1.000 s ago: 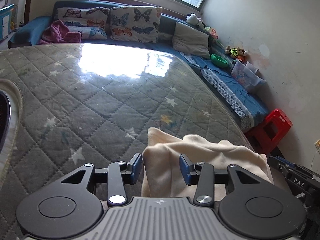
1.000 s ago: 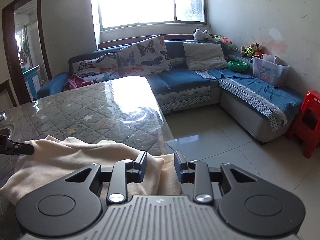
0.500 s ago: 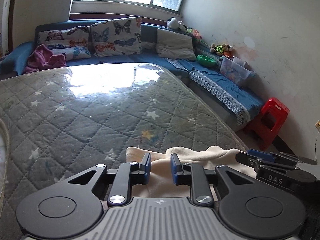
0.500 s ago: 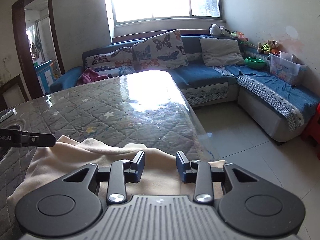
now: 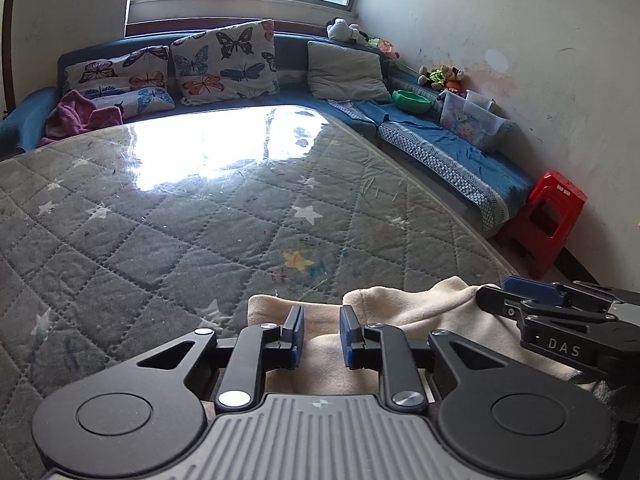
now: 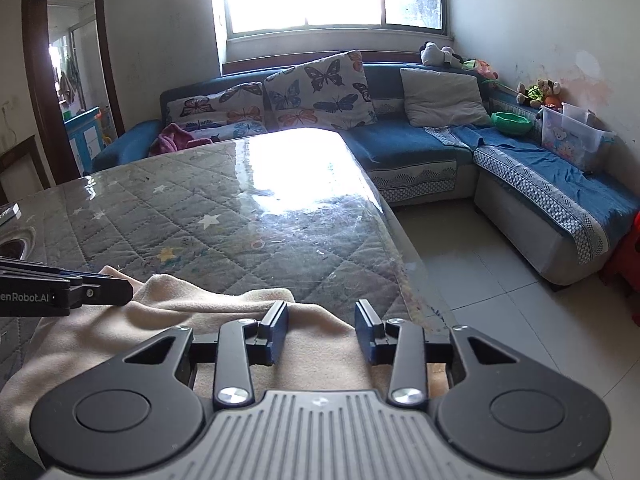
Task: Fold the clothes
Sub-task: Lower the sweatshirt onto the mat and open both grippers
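Observation:
A cream garment [image 5: 404, 312] lies bunched at the near edge of the quilted grey table [image 5: 200, 216]. My left gripper [image 5: 321, 332] hovers over the garment's left part, jaws open with a narrow gap and nothing between them. My right gripper [image 6: 321, 330] is open wider over the garment [image 6: 160, 320] near the table's right edge. Each gripper shows in the other's view: the right one at the right edge [image 5: 560, 320], the left one at the left edge [image 6: 60, 290].
A blue corner sofa [image 6: 400, 148] with butterfly cushions [image 6: 320, 88] runs along the far and right walls. A red stool [image 5: 548, 220] stands on the tiled floor [image 6: 480, 272] by the right wall. A pink cloth [image 5: 80, 114] lies on the sofa.
The left gripper narrowed its jaws, then opened them slightly again, and pulled back so less garment shows. The right gripper opened wider and shifted over the garment.

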